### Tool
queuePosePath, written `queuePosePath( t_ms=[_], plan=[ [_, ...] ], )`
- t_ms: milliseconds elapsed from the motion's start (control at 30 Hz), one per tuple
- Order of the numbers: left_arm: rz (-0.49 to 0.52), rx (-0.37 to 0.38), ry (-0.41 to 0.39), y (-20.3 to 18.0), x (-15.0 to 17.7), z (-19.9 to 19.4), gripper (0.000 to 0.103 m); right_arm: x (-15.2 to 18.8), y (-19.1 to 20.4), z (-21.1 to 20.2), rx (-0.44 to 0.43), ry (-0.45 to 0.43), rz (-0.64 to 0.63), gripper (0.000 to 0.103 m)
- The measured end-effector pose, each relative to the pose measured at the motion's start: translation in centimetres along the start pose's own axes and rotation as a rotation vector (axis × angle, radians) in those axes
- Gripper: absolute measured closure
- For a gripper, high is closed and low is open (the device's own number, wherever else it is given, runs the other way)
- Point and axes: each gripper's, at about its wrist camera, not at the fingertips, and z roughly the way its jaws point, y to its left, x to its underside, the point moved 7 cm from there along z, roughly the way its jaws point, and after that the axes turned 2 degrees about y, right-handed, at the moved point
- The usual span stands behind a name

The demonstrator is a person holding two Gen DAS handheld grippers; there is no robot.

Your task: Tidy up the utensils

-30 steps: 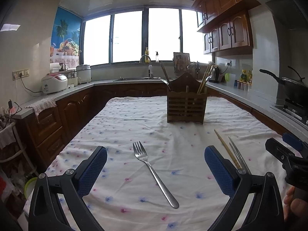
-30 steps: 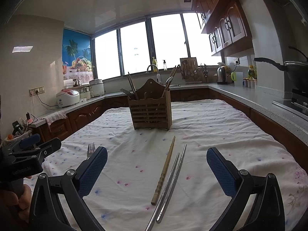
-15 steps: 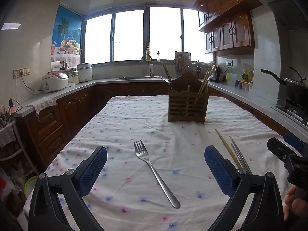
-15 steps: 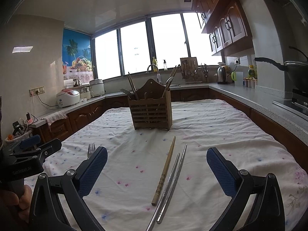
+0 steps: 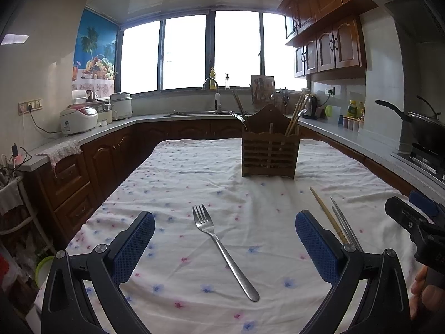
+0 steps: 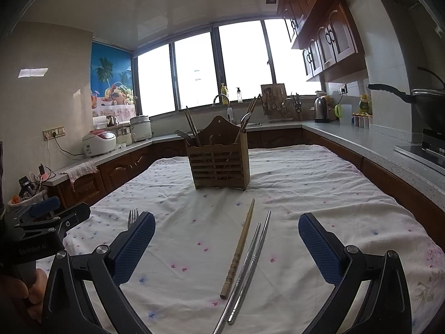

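Nearest me, my left tool point(image 5: 224, 246) hangs low over the bench point(image 5: 172, 167) with its blue-padded jaws spread wide and nothing between them, framing the plain steel fork point(image 5: 222, 247) that lies flat on the white flower-print cloth point(image 5: 178, 183), tines pointing away and handle angled toward my right. I judge it is lined up that way so the pads can close across the handle. My right tool point(image 6: 225, 246) is likewise fully open and empty, straddling the single light wooden chopstick point(image 6: 239, 250) and the pair of thin metal chopsticks point(image 6: 251, 261) just beside it; these lie nearly parallel, tips pointing toward the far holder, so one sweep may gather them. Fork and chopsticks sit well apart, giving each tool its own lane. Beyond them the cloth is bare up to the brown slatted wooden utensil holder point(image 6: 218, 167), standing upright mid-bench with chopsticks, a fork and a spoon already leaning in its compartments. The bench edges drop off on both sides toward the dark wooden cabinets point(image 5: 83, 172), so I would keep lifts central.
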Motion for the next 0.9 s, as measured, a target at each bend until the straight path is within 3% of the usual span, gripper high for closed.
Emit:
queuePosePath(
  t_ms=[900],
  plan=[
    [0.003, -0.001, -0.003, -0.12, 0.14, -0.24, 0.001, -0.39, 0.36, -0.36, -0.003, -0.003, 0.0, 0.0]
  ],
)
